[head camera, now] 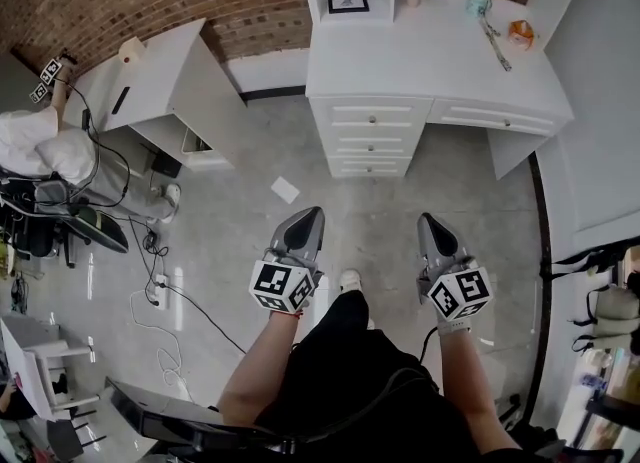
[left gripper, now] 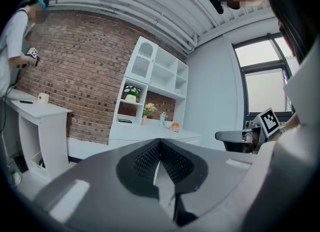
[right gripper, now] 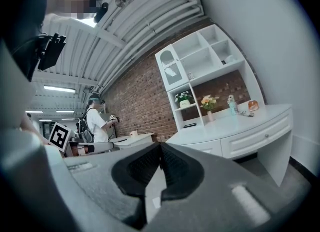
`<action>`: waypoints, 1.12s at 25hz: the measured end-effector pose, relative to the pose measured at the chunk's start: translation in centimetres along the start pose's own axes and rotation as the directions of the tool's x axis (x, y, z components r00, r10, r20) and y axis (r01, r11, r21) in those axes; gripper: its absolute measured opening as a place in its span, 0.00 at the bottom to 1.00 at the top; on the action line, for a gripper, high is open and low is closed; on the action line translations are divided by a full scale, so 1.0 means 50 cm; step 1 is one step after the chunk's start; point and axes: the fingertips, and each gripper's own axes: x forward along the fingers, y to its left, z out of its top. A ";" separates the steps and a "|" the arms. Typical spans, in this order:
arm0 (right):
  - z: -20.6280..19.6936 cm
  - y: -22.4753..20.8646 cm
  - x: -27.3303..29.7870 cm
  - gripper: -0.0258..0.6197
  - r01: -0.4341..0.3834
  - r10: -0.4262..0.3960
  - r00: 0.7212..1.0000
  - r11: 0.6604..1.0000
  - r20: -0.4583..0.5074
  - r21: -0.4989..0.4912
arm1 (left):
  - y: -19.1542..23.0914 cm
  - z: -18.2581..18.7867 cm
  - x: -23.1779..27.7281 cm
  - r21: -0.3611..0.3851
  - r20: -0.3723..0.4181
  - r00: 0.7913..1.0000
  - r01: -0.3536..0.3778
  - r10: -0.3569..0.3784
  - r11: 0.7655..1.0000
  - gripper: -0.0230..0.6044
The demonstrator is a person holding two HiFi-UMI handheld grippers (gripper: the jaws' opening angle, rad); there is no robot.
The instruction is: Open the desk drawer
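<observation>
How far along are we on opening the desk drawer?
Nothing done yet: every drawer front on the white desk sits flush, including the top drawer. In hand: nothing; the left gripper and right gripper are shut, empty and short of the desk. Left: reach a knob, grip it, pull.

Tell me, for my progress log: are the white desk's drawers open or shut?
Shut. In the head view all the drawer fronts sit flush with the white desk; none is pulled out.

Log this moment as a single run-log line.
left gripper: shut, empty | right gripper: shut, empty | desk drawers: all closed, not yet reached
</observation>
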 end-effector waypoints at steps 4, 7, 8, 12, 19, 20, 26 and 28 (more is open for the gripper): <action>0.018 -0.029 0.054 0.04 -0.001 0.001 1.000 1.000 0.006 -0.001 | 0.023 0.011 0.056 -0.002 0.001 1.000 0.013 -0.013 1.000 0.04; 0.014 -0.044 0.094 0.04 -0.004 0.004 1.000 1.000 -0.006 0.002 | 0.042 0.013 0.094 -0.007 -0.002 1.000 0.022 -0.022 1.000 0.04; 0.010 -0.048 0.107 0.04 -0.004 0.004 1.000 1.000 -0.013 0.003 | 0.048 0.012 0.106 -0.007 -0.005 1.000 0.027 -0.027 1.000 0.04; 0.002 -0.065 0.156 0.04 0.001 -0.001 0.999 1.000 -0.035 0.009 | 0.081 0.009 0.150 -0.011 -0.019 0.999 0.037 -0.037 0.999 0.04; -0.003 -0.088 0.216 0.04 0.000 -0.001 0.998 1.000 -0.065 -0.014 | 0.123 0.004 0.219 -0.018 -0.033 0.997 0.068 -0.068 0.998 0.04; -0.007 -0.094 0.221 0.04 0.008 -0.008 0.998 1.000 -0.067 -0.011 | 0.126 0.002 0.229 -0.018 -0.035 0.997 0.074 -0.075 0.997 0.04; -0.036 -0.121 0.248 0.04 0.051 -0.049 0.995 0.998 -0.089 0.028 | 0.146 -0.012 0.260 -0.031 -0.048 0.994 0.097 -0.098 0.995 0.04; -0.045 -0.132 0.259 0.04 0.054 -0.050 0.994 0.998 -0.097 0.034 | 0.154 -0.023 0.275 -0.035 -0.056 0.994 0.097 -0.099 0.995 0.04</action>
